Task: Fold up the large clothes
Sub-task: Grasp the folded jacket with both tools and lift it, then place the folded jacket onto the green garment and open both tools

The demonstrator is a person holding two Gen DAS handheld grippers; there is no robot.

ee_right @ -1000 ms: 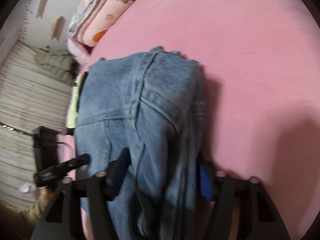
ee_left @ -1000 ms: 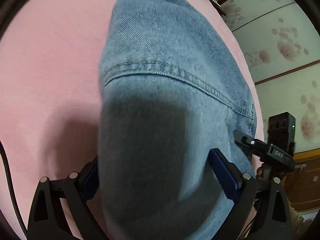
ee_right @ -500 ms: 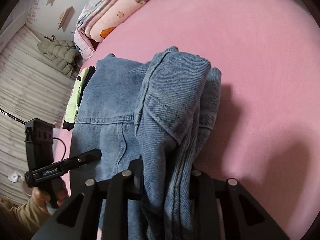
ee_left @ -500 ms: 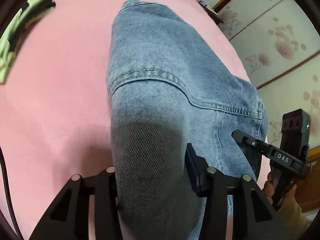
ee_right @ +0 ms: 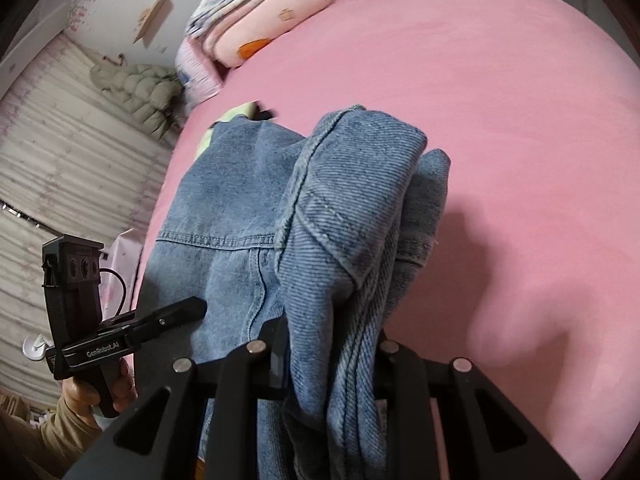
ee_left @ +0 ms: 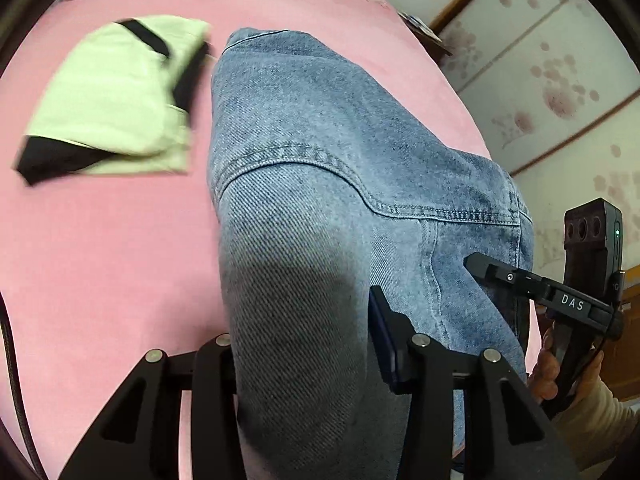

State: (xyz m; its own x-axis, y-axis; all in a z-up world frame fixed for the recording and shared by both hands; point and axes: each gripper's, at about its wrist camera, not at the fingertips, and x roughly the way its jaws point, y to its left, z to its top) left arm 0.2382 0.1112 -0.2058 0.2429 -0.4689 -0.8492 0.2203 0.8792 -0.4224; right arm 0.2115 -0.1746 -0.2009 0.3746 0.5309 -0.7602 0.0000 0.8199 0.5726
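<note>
Hanging lengthwise from both tongs, left (ee_left: 304,344) and right (ee_right: 328,352), each clamped on bunched denim, the jacket (ee_left: 320,152) trails onto the pink bed (ee_left: 100,240); a green garment (ee_left: 116,104) lies just beside it.

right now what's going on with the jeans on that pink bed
A person is folding a blue denim garment on the pink bed, with a hand-held gripper in each hand. The left hand-held gripper is clamped on one bunched part of the denim, and the right hand-held gripper on another, gathered in several layers. The rest of the denim trails down to the sheet. A folded pale green garment lies beside it.
</note>
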